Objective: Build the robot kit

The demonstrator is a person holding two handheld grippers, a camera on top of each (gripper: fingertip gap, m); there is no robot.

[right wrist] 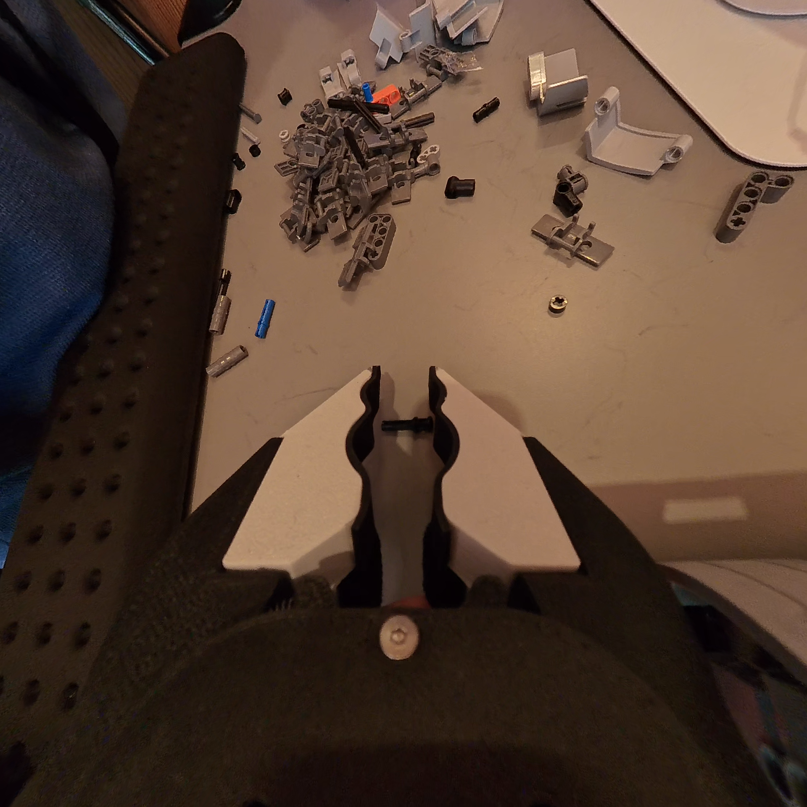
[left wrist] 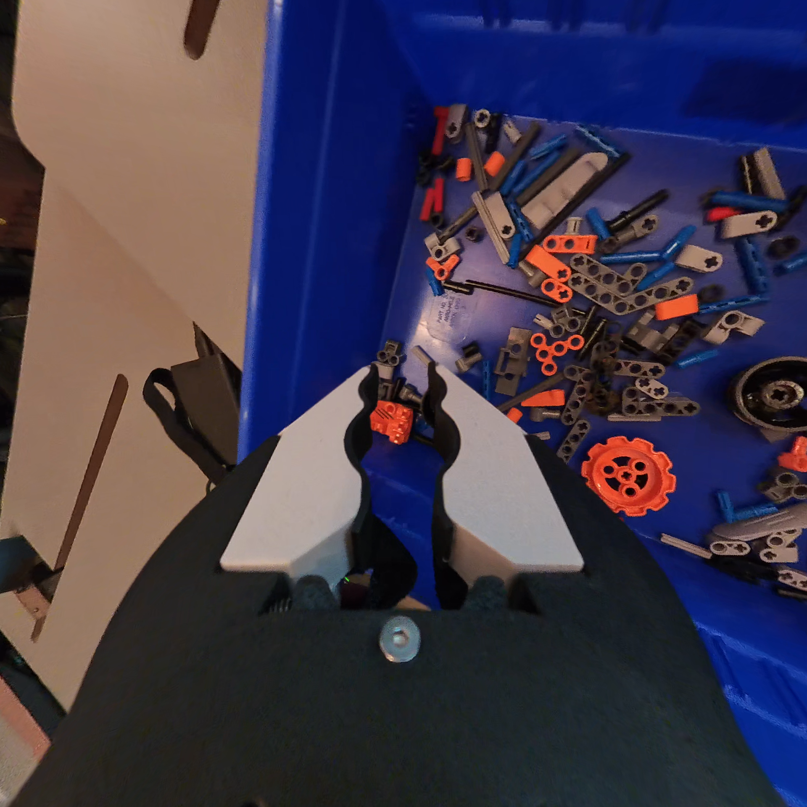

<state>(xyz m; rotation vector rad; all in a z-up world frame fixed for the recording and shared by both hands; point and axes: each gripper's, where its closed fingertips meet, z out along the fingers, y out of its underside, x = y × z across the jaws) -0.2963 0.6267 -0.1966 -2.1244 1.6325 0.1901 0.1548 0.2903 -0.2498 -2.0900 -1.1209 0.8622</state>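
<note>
My left gripper [left wrist: 401, 375] hangs open inside a blue plastic bin [left wrist: 332, 262], near its left wall. A small orange block [left wrist: 391, 422] lies on the bin floor between the fingers, close to the left finger [left wrist: 371, 393], with small grey connectors [left wrist: 390, 354] just beyond the tips. My right gripper [right wrist: 404, 375] is open low over a grey table [right wrist: 567, 349]. A short black pin [right wrist: 406, 424] lies crosswise between its fingers, its right end at the right finger [right wrist: 439, 401]; I cannot tell if it touches the left one.
The bin holds many loose grey, blue, black and orange building parts, an orange gear wheel [left wrist: 629, 477] and a black tyre [left wrist: 770, 395]. On the table are a heap of grey parts [right wrist: 349, 174], scattered pieces, a black studded bar [right wrist: 131, 305] at left and a white board [right wrist: 720, 65]. Tip to tip, the grippers are about 55 cm apart.
</note>
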